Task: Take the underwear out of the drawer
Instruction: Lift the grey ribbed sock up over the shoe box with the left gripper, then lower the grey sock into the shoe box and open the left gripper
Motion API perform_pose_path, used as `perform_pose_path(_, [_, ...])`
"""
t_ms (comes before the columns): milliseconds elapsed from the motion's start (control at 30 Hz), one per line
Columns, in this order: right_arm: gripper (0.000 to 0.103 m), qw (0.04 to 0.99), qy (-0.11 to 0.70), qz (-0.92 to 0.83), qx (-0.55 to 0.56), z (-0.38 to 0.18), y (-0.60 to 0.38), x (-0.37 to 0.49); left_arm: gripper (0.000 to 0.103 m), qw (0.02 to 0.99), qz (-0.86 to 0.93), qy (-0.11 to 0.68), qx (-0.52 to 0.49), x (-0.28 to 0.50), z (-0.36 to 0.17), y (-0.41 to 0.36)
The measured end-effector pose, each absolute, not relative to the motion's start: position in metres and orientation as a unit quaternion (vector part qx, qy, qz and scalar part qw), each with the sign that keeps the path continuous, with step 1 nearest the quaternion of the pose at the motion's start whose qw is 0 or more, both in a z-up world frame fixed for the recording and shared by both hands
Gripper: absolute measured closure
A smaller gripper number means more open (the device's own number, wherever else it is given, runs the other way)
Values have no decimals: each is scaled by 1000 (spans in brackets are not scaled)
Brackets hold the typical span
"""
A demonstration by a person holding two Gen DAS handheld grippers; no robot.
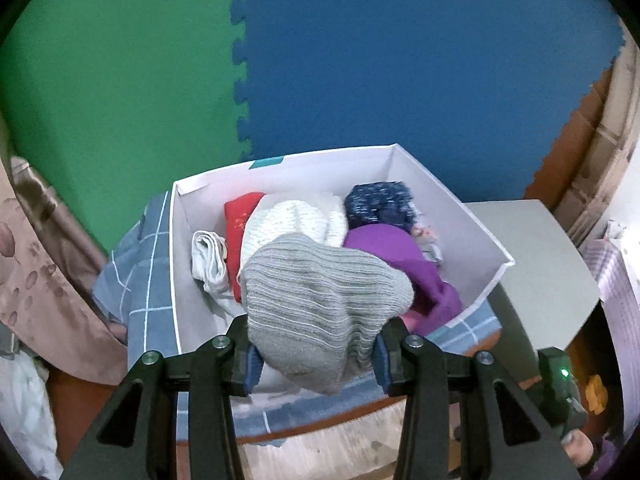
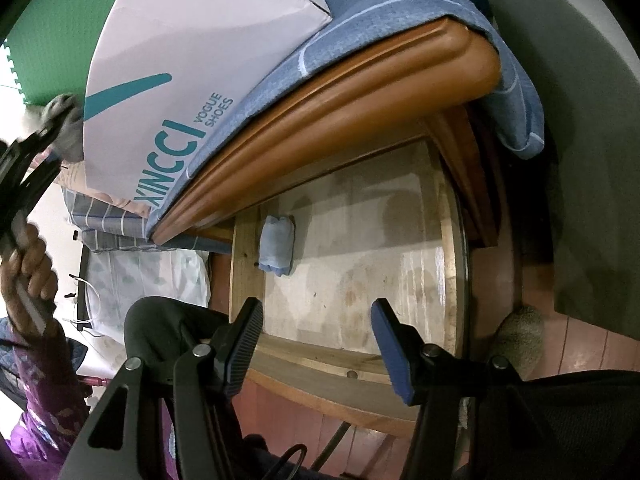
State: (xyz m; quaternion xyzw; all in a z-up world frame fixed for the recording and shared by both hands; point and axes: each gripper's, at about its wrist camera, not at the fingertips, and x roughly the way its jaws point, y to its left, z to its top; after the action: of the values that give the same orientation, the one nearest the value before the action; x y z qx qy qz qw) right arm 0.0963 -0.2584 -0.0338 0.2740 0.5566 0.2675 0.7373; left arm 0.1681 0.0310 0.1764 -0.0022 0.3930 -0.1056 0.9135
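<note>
The left gripper (image 1: pixel 316 354) is clamped on a grey ribbed garment (image 1: pixel 320 300), held above the near edge of a white shoebox (image 1: pixel 480 236) already packed with folded clothes. The right gripper (image 2: pixel 316 344) stands open and empty over the wooden drawer (image 2: pixel 360 240). One pale blue folded piece (image 2: pixel 277 245) remains at the drawer's far left; the rest of its visible floor is bare. Judgement: removal is nearly complete, with the grey piece to be deposited and the blue one yet to be lifted.
</note>
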Motion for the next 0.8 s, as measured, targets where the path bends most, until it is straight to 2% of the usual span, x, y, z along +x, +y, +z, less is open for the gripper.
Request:
perform_pose_path(533, [45,737,558,270,270,-34,-257,96,60,893,-88,442,-4,206,132,28])
perform_pose_path(700, [45,737,559,271,267,-34,-256,96,52,892,-88,443,10,207,128,22])
perform_pose_path(800, [45,737,561,272,263,-34,-255,96,43,893,-89,441,6,206,127,23])
